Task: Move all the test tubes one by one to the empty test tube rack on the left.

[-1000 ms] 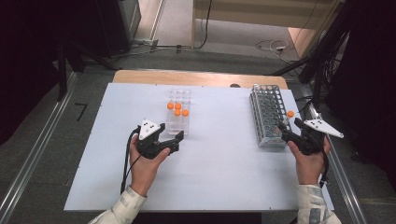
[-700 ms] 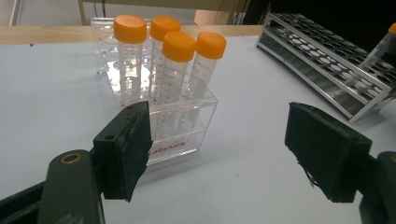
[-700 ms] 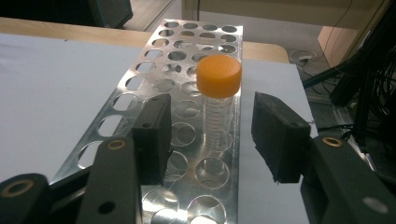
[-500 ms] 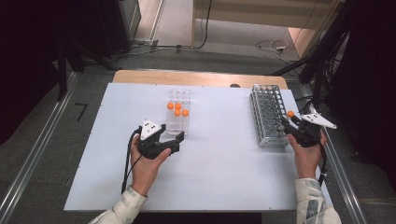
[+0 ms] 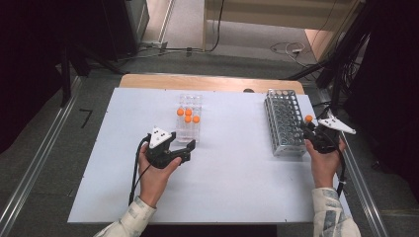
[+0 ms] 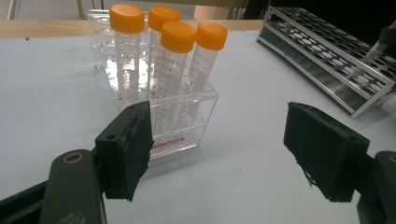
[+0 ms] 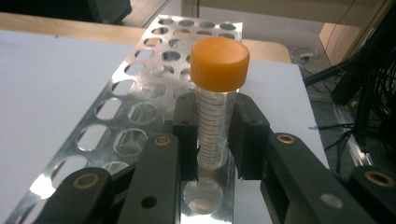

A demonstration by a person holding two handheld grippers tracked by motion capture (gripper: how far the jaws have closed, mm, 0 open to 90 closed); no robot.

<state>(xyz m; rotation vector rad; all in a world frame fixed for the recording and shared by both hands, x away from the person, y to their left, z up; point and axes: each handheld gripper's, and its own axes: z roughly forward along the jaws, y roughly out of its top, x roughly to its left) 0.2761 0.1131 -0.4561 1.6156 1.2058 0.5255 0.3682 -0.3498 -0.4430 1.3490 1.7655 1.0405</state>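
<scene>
A clear plastic rack (image 5: 188,126) (image 6: 159,107) holds several orange-capped tubes (image 6: 172,74) in the middle of the white table. My left gripper (image 5: 187,149) (image 6: 219,149) rests just in front of it, open, with nothing between its pads. A metal rack (image 5: 283,121) (image 7: 135,107) with many round holes stands at the right. My right gripper (image 5: 307,129) (image 7: 214,135) is shut on an orange-capped tube (image 5: 309,120) (image 7: 215,98), held upright at the rack's right near edge, its lower end over a hole.
The white table (image 5: 99,168) has free room in front and to the left. A wooden board (image 5: 207,81) lies along its far edge. Cables (image 5: 291,48) lie on the floor beyond, and dark stands flank the right side.
My right gripper has moved forward and a little left with the tube, up to the metal rack's edge. The left gripper has hardly moved.
</scene>
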